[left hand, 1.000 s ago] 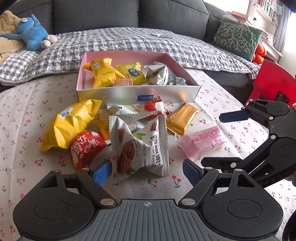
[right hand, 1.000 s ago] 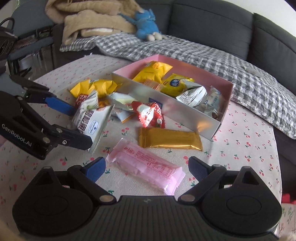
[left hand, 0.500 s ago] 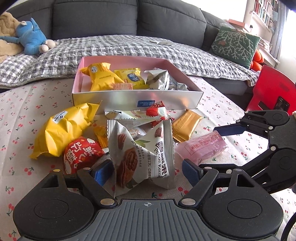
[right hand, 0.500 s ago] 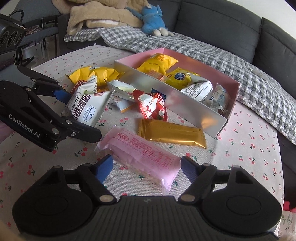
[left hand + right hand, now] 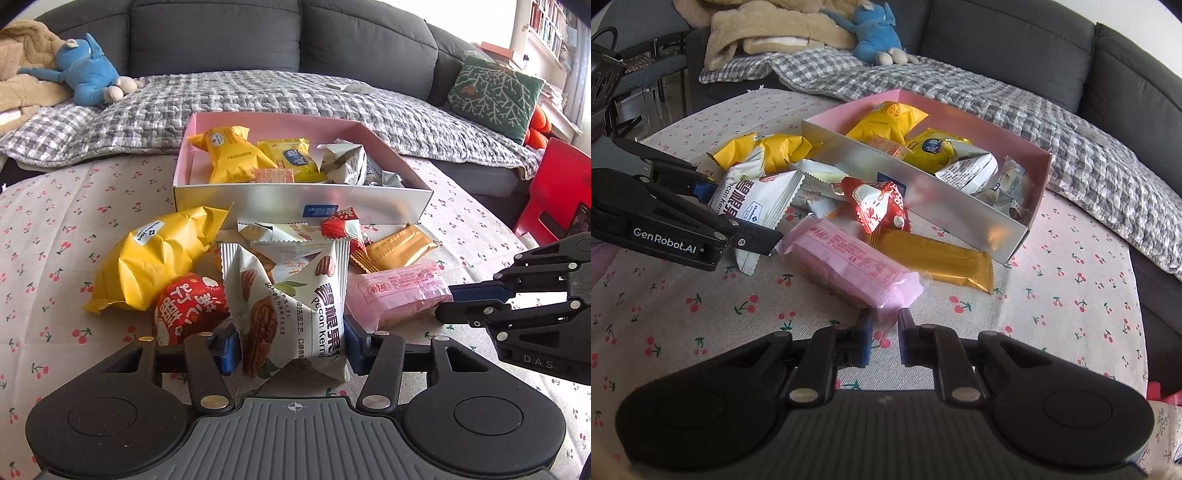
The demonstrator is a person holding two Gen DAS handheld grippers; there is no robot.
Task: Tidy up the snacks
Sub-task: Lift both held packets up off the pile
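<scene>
A white pecan kernel packet [image 5: 295,306] stands crumpled between the blue pads of my left gripper [image 5: 290,347]. Its jaws are closing and the pads press on both sides of the packet. From the right wrist view the same packet [image 5: 757,206] sits in the left gripper [image 5: 738,214]. My right gripper [image 5: 882,328] is shut on the near end seal of a pink snack packet [image 5: 849,266], which lies on the cherry-print tablecloth. The left wrist view shows that pink packet [image 5: 395,295] pinched by the right gripper [image 5: 448,302]. Behind stands a pink-lined box [image 5: 258,203] with several snacks inside.
Loose around the pecan packet lie a yellow bag [image 5: 159,258], a red round pack [image 5: 188,306], a gold bar [image 5: 934,258] and a red-white candy pack [image 5: 341,225]. A sofa with a checked blanket and a blue plush toy [image 5: 88,70] is behind; a red chair [image 5: 554,192] stands at the right.
Both grippers have closed: the left around the pecan packet, the right from wide open onto the pink packet's end. The pecan packet is more crumpled. Neither hand has travelled much.
</scene>
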